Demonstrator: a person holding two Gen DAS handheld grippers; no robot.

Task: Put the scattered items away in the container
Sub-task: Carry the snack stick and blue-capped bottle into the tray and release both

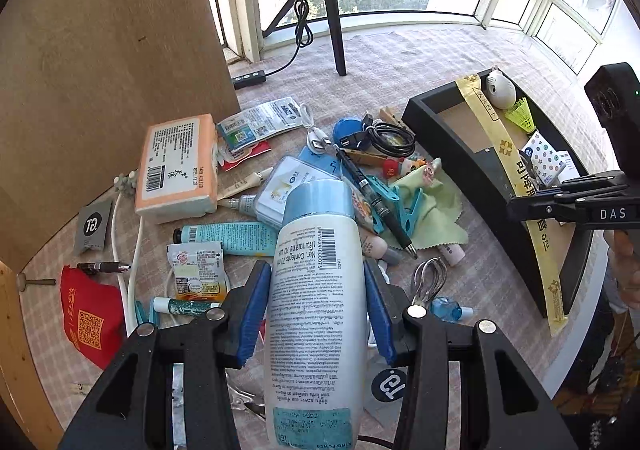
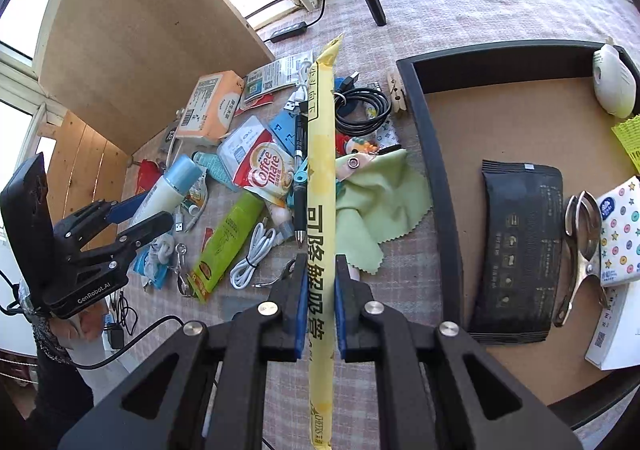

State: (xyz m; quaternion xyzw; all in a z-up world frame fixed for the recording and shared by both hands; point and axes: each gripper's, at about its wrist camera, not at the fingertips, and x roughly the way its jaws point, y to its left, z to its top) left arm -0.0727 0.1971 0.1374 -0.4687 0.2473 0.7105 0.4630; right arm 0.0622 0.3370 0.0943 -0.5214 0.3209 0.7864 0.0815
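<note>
The left gripper pinches a white bottle with a pale blue cap between its blue pads, the cap pointing away from the camera and the printed label facing up; the bottle is off the counter, above the heap of loose things. In the right wrist view the same bottle shows at the left, slanting up out of that gripper. The right gripper is pressed nearly together on a long yellow packet printed with dark characters, which runs straight ahead between the pads and is raised clear of the heap, beside the tray's left wall. In the left wrist view that packet hangs across the black tray with the right gripper at the picture's right edge. The tray sits on the checked cloth to the right of the heap and holds a black pouch, a metal clip, a dotted tissue pack, a white egg-shaped gadget and a yellow-green shuttlecock. Still on the counter lie an orange tissue pack, a green cloth, a creamer sachet, a green tube, a coiled white cable, a coiled black cable, a wooden clothespin, a black pen and a red pouch.
</note>
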